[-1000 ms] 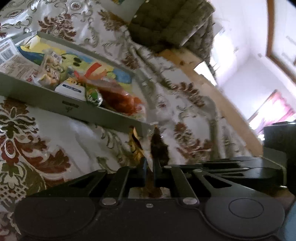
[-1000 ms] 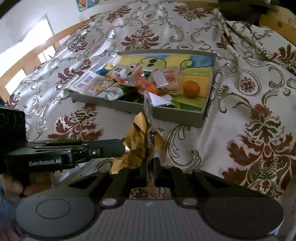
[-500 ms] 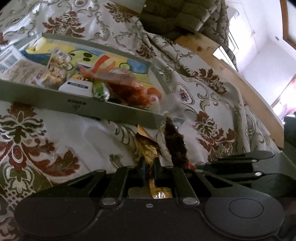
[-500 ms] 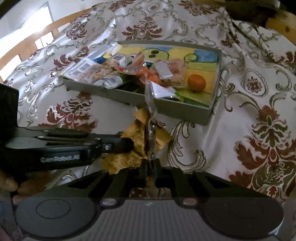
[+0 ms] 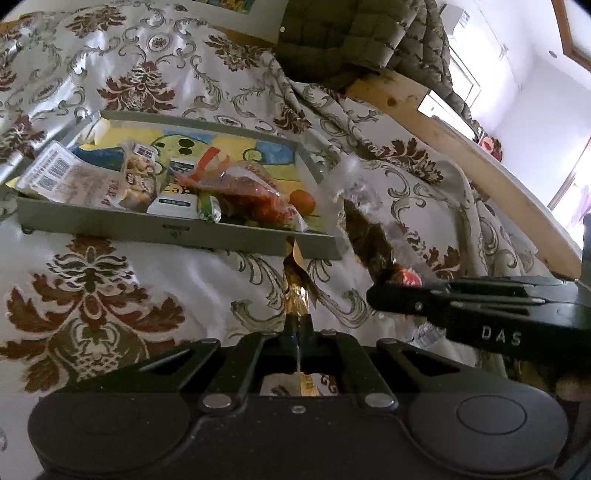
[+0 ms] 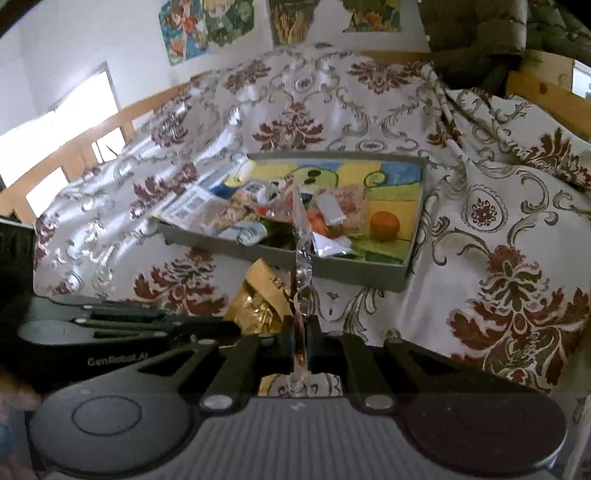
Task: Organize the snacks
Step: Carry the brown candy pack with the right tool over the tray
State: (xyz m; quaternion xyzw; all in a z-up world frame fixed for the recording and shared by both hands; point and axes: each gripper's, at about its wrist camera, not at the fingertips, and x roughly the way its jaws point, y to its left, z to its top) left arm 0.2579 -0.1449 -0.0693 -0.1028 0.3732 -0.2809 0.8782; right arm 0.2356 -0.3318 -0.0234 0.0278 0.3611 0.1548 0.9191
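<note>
A grey tray [image 5: 173, 230] holds several snack packets and an orange [image 5: 302, 199]; it also shows in the right wrist view [image 6: 400, 275]. My left gripper [image 5: 296, 322] is shut on a gold foil snack packet [image 5: 294, 280], held just in front of the tray's near wall. My right gripper [image 6: 303, 320] is shut on a clear plastic snack packet [image 6: 301, 236] with dark contents, seen from the side in the left wrist view [image 5: 371, 236]. The gold packet [image 6: 260, 299] hangs left of the clear one. Both grippers sit side by side above the cloth.
A patterned cloth [image 5: 92, 291] covers the surface. A wooden rail [image 5: 461, 147] runs along the right edge with a quilted green cushion [image 5: 343, 33] at the back. Posters [image 6: 207, 26] hang on the far wall.
Both grippers have lifted and tilted up with their packets, so the tray now sits lower and further off. The right gripper has drawn apart to the right of the left one.
</note>
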